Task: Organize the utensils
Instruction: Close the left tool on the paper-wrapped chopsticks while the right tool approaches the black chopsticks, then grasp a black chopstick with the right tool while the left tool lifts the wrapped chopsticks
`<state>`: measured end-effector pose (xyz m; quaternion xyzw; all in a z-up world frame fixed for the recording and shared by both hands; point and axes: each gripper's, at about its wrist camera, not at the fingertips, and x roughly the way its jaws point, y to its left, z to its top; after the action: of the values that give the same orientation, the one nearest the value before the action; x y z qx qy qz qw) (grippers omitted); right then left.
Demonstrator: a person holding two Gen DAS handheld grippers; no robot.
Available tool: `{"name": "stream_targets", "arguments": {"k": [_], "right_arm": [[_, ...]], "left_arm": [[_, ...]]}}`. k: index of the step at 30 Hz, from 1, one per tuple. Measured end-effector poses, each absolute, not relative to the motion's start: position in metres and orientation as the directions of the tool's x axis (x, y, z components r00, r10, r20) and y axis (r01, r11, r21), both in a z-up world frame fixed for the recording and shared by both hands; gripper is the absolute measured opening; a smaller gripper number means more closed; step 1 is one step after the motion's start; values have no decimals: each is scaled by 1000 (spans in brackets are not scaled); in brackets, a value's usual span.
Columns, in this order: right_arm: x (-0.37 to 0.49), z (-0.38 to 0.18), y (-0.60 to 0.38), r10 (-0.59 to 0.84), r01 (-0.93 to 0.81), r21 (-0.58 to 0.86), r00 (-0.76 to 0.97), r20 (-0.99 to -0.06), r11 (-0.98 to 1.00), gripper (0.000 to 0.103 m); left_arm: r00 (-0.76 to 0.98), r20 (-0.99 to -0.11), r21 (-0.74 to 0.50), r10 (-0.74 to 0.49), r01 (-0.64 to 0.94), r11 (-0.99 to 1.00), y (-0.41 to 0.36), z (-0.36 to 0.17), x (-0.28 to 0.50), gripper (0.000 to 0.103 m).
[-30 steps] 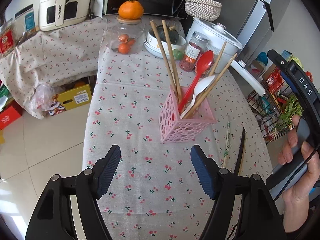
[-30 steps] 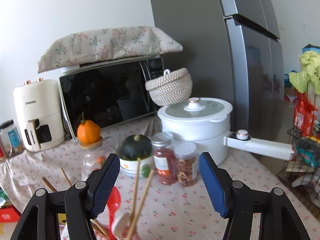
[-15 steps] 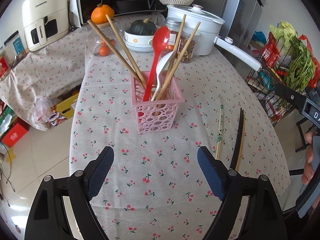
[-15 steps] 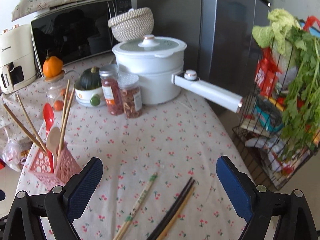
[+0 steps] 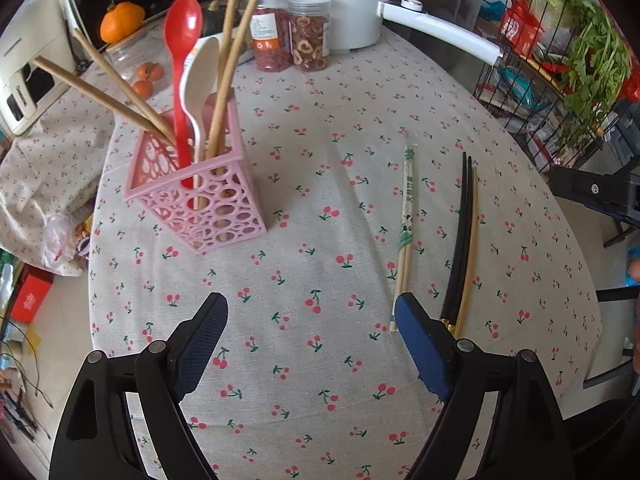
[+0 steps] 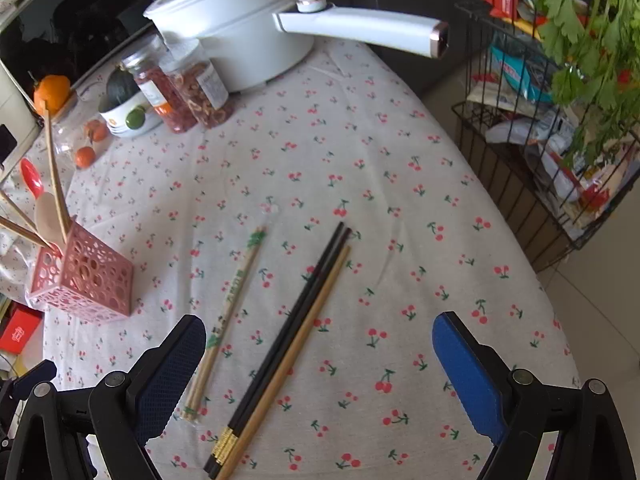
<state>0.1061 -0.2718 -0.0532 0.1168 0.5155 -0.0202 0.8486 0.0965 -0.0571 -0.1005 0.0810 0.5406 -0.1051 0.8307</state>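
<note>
Item: loose chopsticks on the bench (image 6: 400, 168), cherry-print cloth.

- Wrapped pair (image 6: 224, 312): lower centre-left of the right view, sleeve with green print, near end just beside the left-hand pad.
- Black pair (image 6: 296, 320) and one tan stick (image 6: 304, 328): touching side by side, lower centre, gilt bands at the near end.
- Holder (image 5: 196, 192): pink, perforated, left of centre in the left view; holds a red spoon (image 5: 182, 60), a pale spoon and four tan sticks. Well apart from the loose sticks.

Right gripper (image 6: 320, 360): jaws spread wide, nothing between the pads; it hangs above the black pair. Left gripper (image 5: 308, 344): jaws spread, empty, over bare cloth.

Handling (judged): light, stiff, thin, lying flat; likely to roll or slip. The sleeve looks slick. Best pinched across the middle, the touching three probably together.

Not legible: sleeve print. Near ends of the black pair are cut off at the right view's lower edge. Holder's floor is hidden.
</note>
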Motion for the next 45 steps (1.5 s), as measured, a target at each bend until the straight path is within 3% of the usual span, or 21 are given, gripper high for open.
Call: {"name": "stream_targets", "arguments": {"k": [5, 9, 13, 29, 30, 31, 33, 45], "right_arm": [[111, -74, -277, 146, 116, 202, 372, -916, 972, 95], [114, -80, -290, 153, 136, 212, 350, -924, 968, 95], [120, -88, -304, 174, 166, 237, 327, -929, 957, 95], [139, -113, -327, 196, 230, 258, 260, -946, 939, 95], [138, -113, -327, 196, 231, 258, 260, -946, 938, 95], [138, -113, -326, 196, 232, 258, 260, -945, 938, 95], [138, -113, -326, 196, 230, 257, 260, -946, 939, 95], [142, -122, -315, 195, 234, 250, 235, -952, 939, 95]], "left_arm": [[402, -907, 7, -120, 301, 954, -87, -114, 114, 86], [384, -912, -31, -146, 291, 956, -108, -130, 145, 44], [366, -917, -48, -162, 302, 952, -132, -140, 174, 27], [296, -947, -5, -126, 379, 925, -182, -158, 218, 24], [296, -948, 2, -121, 384, 923, -183, -159, 216, 23], [292, -949, 2, -121, 389, 921, -184, -158, 215, 13], [286, -950, -4, -126, 390, 921, -184, -156, 211, 10], [423, -876, -59, -231, 382, 922, -121, -74, 146, 9]]}}
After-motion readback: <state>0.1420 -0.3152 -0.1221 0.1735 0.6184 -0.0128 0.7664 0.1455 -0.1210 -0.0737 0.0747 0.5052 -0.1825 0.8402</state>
